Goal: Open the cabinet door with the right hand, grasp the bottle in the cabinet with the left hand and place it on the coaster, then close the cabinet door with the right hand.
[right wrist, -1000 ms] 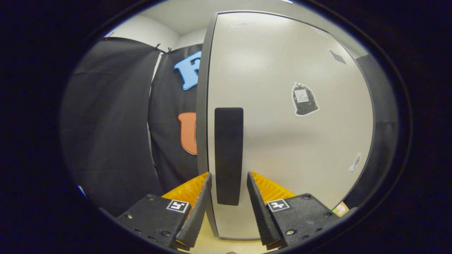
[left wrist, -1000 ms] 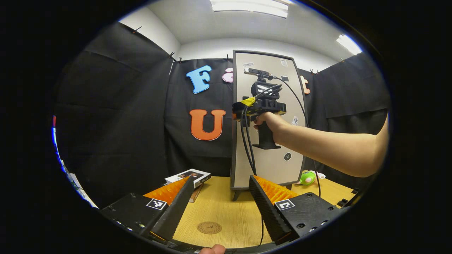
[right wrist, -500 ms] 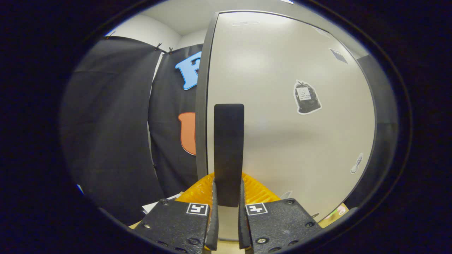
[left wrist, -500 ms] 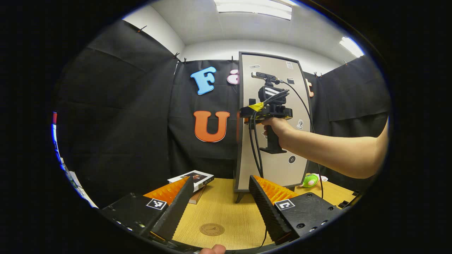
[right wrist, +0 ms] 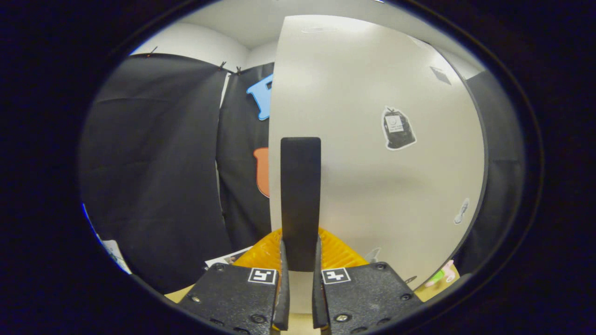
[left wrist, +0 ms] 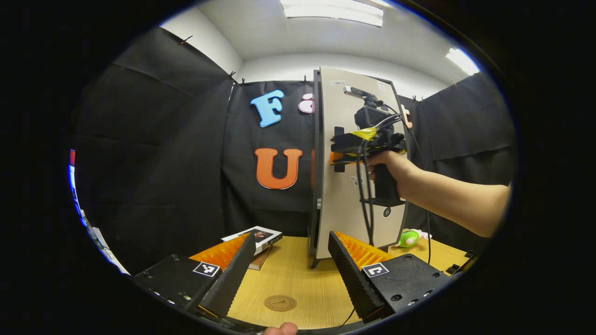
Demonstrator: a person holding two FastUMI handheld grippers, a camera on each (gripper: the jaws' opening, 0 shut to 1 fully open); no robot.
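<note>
- My left gripper [left wrist: 291,270] hovers low over the pale wooden table [left wrist: 298,284], fingers spread wide, holding nothing; the round brown coaster [left wrist: 280,303] lies between them.
- A stack of books [left wrist: 259,238] sits far left, a green toy [left wrist: 408,238] far right.
- My right gripper [right wrist: 300,288], arm outstretched, is clamped on the black vertical handle [right wrist: 300,195] of the beige cabinet door [right wrist: 372,153], slightly ajar.
- The interior stays hidden.

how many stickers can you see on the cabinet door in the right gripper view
3 stickers on the cabinet door: a dark bag-shaped one upper right, a small dark patch near the top, a pale one low right. The handle may hide more.
</note>
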